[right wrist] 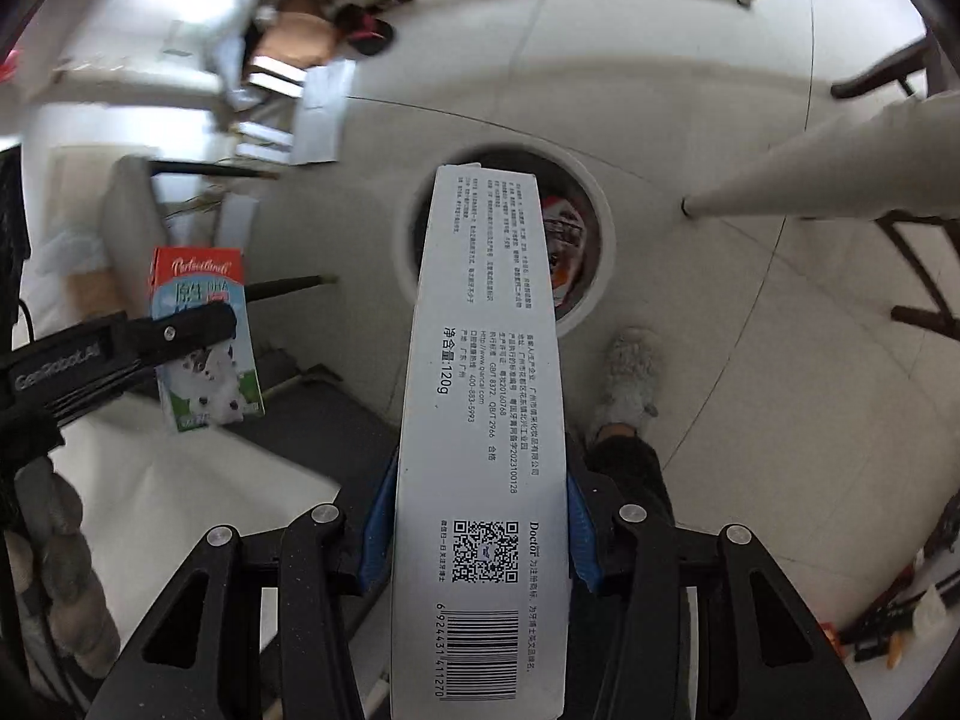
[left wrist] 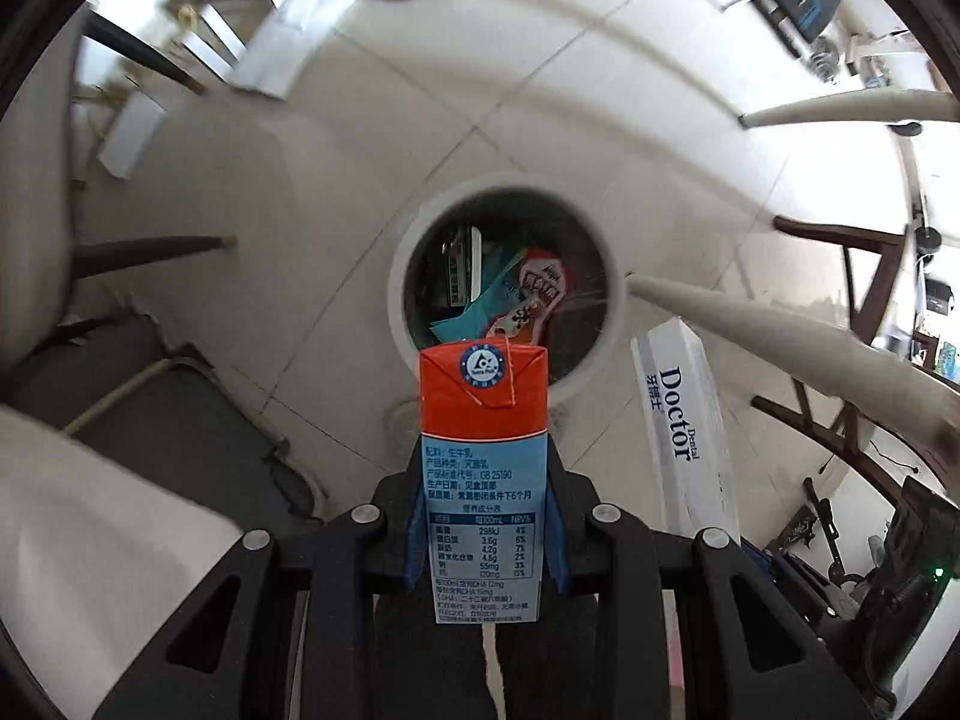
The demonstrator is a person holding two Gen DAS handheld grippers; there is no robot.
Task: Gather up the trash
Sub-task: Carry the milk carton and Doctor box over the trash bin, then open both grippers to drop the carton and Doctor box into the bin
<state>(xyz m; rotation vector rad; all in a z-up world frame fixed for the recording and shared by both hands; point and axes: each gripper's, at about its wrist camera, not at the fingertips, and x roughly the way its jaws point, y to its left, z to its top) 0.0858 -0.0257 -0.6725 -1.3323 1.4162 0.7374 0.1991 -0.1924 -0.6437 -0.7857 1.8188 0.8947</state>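
Note:
My left gripper (left wrist: 485, 516) is shut on a small milk carton (left wrist: 483, 420) with a red top and blue label, held above the floor just short of a round white trash bin (left wrist: 401, 276). My right gripper (right wrist: 480, 534) is shut on a long white toothpaste box (right wrist: 483, 360), whose far end reaches over the bin's rim (right wrist: 603, 258). The bin holds several wrappers (left wrist: 528, 294). The toothpaste box also shows in the left wrist view (left wrist: 684, 426), right of the carton. The carton and left gripper show in the right wrist view (right wrist: 207, 336) at the left.
White table legs (left wrist: 780, 330) and dark chair legs (left wrist: 150, 249) stand around the bin on a pale tiled floor. A dark cushioned seat (left wrist: 198, 420) lies at the left. A slippered foot (right wrist: 627, 378) is beside the bin. White cartons (left wrist: 294, 36) and a sandal lie farther off.

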